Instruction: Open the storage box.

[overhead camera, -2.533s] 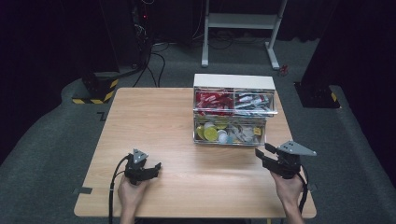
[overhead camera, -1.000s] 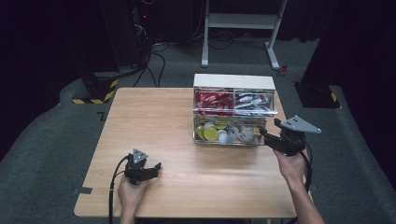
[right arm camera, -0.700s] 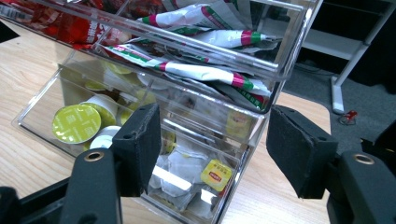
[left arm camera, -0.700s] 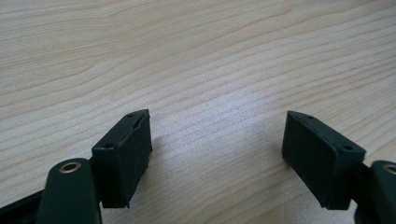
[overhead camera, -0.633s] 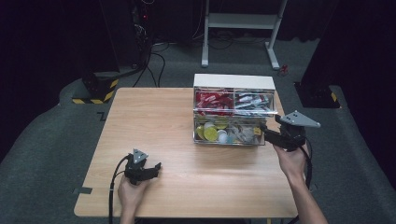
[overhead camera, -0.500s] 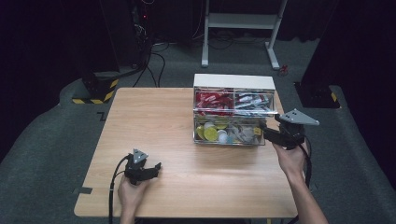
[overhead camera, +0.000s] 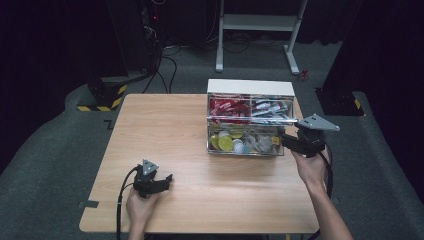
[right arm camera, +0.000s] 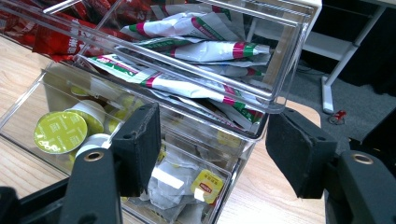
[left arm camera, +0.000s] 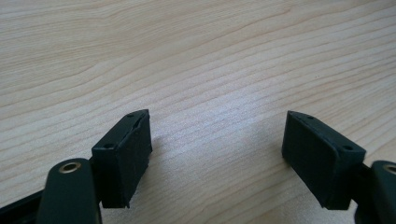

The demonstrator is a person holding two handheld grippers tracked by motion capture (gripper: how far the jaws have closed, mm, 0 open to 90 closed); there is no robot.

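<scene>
A clear two-tier organizer box [overhead camera: 248, 120] stands at the table's far right. Its upper tier holds red packets [overhead camera: 227, 107] and white-green sachets [right arm camera: 205, 51]; its lower tier holds yellow-lidded capsules [right arm camera: 60, 131] and tea bags [right arm camera: 184, 182]. My right gripper [overhead camera: 290, 142] hovers open at the box's right front corner, and that corner [right arm camera: 254, 135] sits between its jaws in the right gripper view. My left gripper [overhead camera: 157, 181] rests open on bare wood [left arm camera: 215, 93] near the table's front left, nothing between its jaws.
The wooden table [overhead camera: 165, 130] has free room left of and in front of the box. Behind the table stand a white frame [overhead camera: 260, 22] and cables [overhead camera: 165, 60] on the grey floor. A black-and-yellow striped base [overhead camera: 102, 100] sits at far left.
My right gripper has moved forward from the table's front right up to the box's right front corner. The left gripper has stayed still.
</scene>
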